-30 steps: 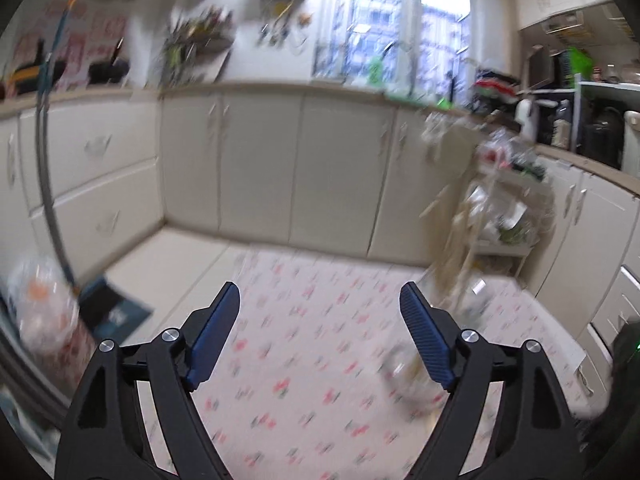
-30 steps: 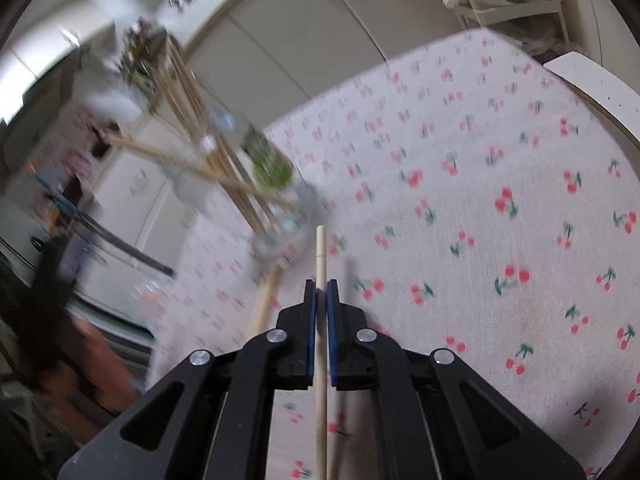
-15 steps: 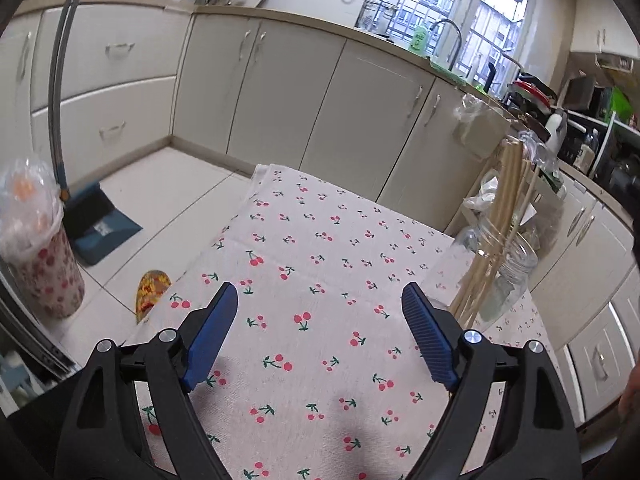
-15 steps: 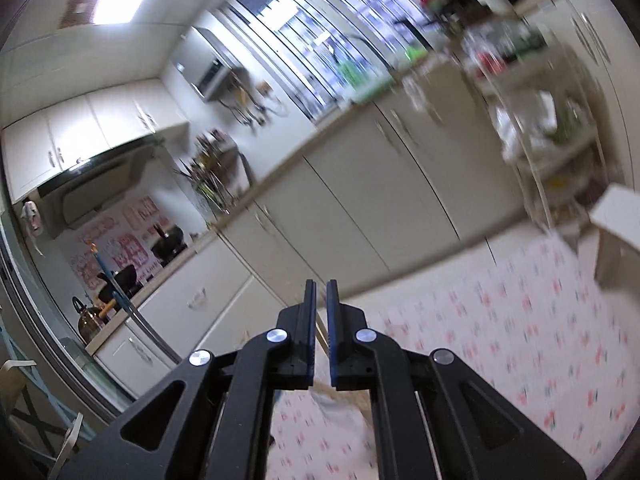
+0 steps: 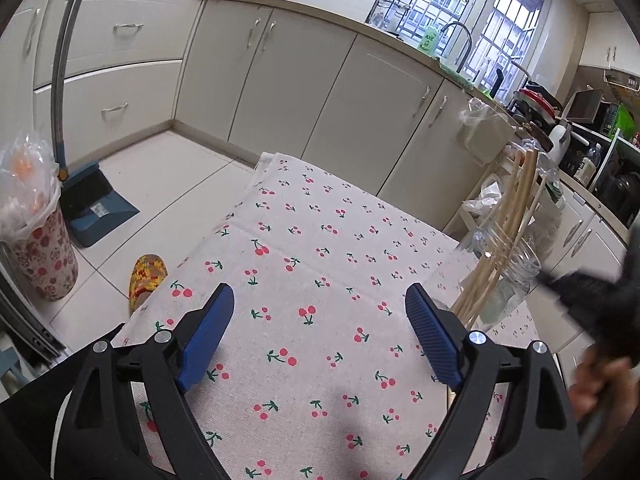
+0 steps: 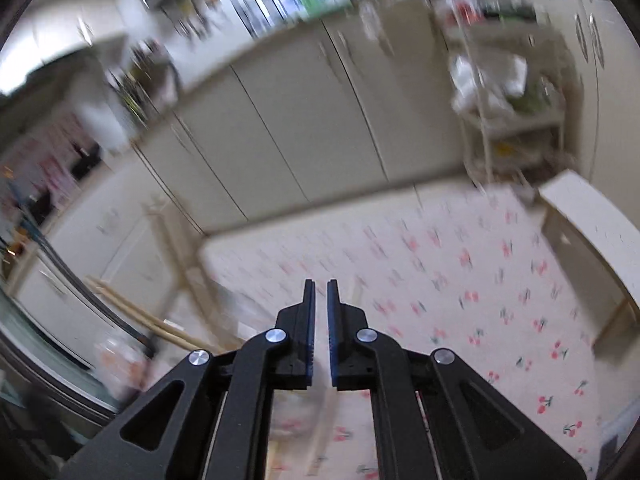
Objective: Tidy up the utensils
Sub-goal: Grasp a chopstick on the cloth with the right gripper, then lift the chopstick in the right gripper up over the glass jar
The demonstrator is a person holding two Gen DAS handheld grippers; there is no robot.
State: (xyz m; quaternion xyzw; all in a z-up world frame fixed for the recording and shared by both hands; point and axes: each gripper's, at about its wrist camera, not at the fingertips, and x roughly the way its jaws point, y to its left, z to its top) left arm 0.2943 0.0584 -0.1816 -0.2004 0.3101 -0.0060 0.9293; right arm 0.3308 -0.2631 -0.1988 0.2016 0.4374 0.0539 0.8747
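Just under my left gripper (image 5: 320, 312) lies the cherry-print cloth (image 5: 320, 240) on the desk; its jaws are opening, wide apart, nothing between them. Just beyond its right finger stands the glass jar (image 5: 508, 276) with the wooden chopsticks (image 5: 516, 216) leaning in it. My right gripper (image 6: 321, 296) is closed, empty, above the blurred cloth. Farther off, cabinets (image 5: 320, 80).

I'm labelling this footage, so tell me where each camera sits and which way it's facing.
Left wrist: on the left hand-held gripper, jaws opening and empty, looking down over the cherry tablecloth toward the glass jar of chopsticks; a hand at right.
Right wrist: on the shut right hand-held gripper, blurred, facing cabinets.
Shared: tablecloth, cabinets.
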